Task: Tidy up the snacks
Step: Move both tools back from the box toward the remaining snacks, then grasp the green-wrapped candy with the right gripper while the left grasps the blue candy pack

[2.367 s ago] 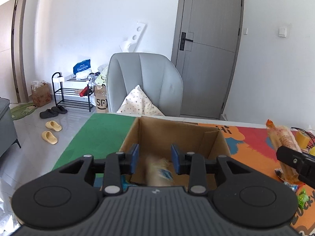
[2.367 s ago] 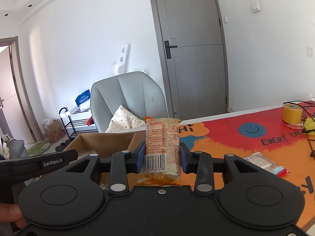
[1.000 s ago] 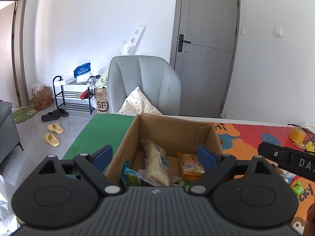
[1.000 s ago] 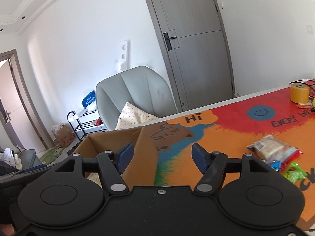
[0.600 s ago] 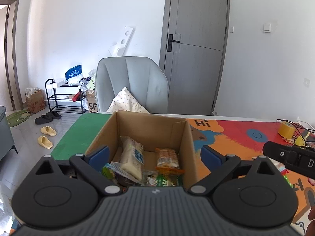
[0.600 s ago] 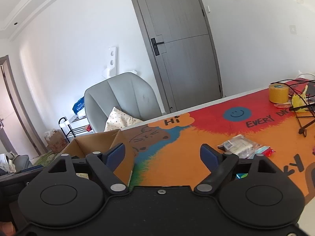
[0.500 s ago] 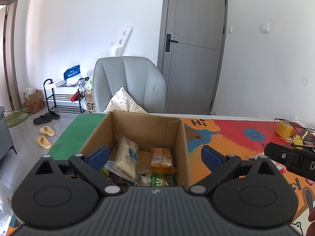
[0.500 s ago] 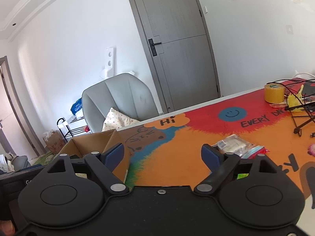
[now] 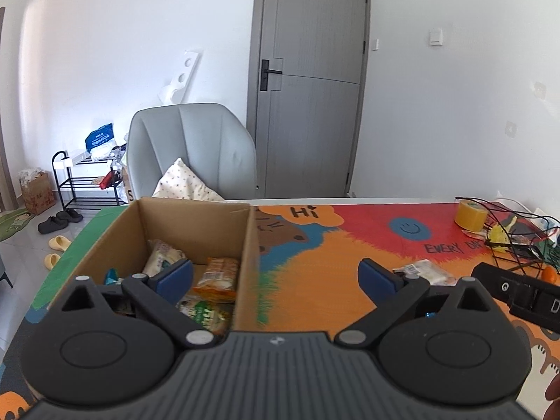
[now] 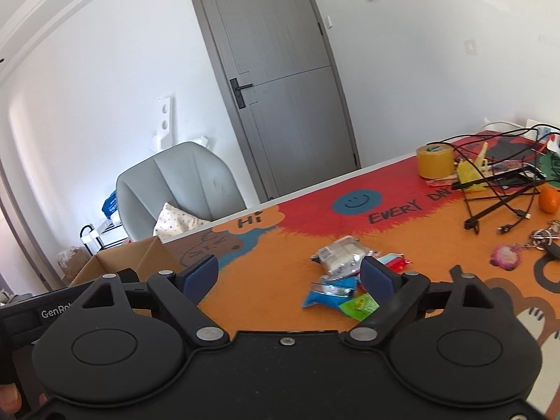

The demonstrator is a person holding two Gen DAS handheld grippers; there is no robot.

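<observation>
Two views, left wrist first, then right wrist.

Left wrist, left gripper (image 9: 274, 274): jaws spread wide, nothing between the blue pads; they have just been opening a little further.
Left wrist, cardboard box (image 9: 246, 245): sits on the colourful table mat (image 9: 315, 280), straight ahead and to the left, open at the top.
Left wrist, box contents: an orange snack packet (image 9: 217, 274) lies flat by the right wall; a pale bread packet (image 9: 161, 257) leans beside it; a green packet (image 9: 203, 311) lies nearest the camera.
Left wrist, right side: part of the right gripper's black body (image 9: 518, 294) reaches in over the mat.

Right wrist, right gripper (image 10: 290, 276): jaws spread apart and bare; they have just been opening.
Right wrist, loose snacks: a small heap on the orange part of the mat, just ahead of the right pad. A clear white packet (image 10: 341, 253) lies on top, a red one (image 10: 393, 260) beside it, a blue one (image 10: 329, 292) and a green one (image 10: 358, 304) nearest.
Right wrist, box (image 10: 140, 257): off to the left, well apart from the heap.
Right wrist, far end: yellow tape roll (image 10: 434, 162), black cables (image 10: 500, 203), an orange fruit (image 10: 547, 199), a key ring (image 10: 505, 255).
</observation>
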